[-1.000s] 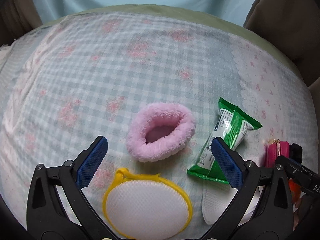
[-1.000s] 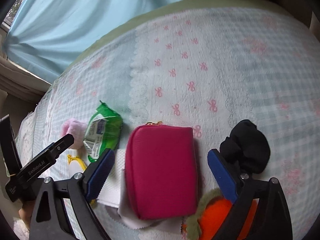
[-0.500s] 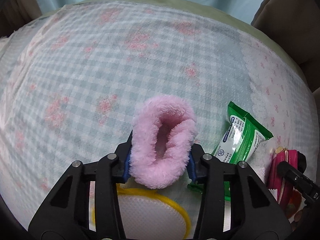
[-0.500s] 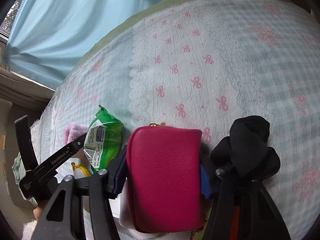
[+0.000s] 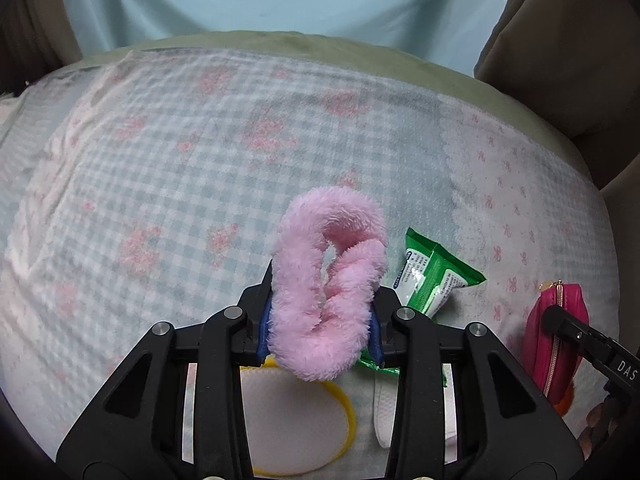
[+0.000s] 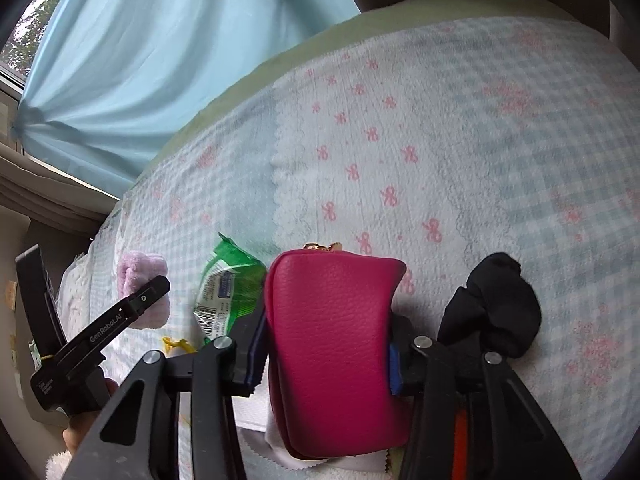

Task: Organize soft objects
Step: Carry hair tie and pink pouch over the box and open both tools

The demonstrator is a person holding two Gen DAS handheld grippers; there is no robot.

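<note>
We saw left gripper (image 5: 320, 330) jaws closing, pinching fluffy pink plush ring (image 5: 326, 288); right gripper (image 6: 326, 354) jaws closing, squeezing magenta leather zip pouch (image 6: 332, 340) above checked blanket (image 6: 460, 128).

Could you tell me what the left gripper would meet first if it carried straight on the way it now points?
Probably only the checked blanket. The left gripper, closing on the pink fluffy scrunchie, points at bare cloth; the green packet lies off to the side, though depth is unclear.

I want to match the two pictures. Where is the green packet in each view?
Left wrist view: green packet, right of centre, just right of the pink fluffy ring.
Right wrist view: green packet, left of centre, beside the red pouch.
Shared landmark: the red pouch.
</note>
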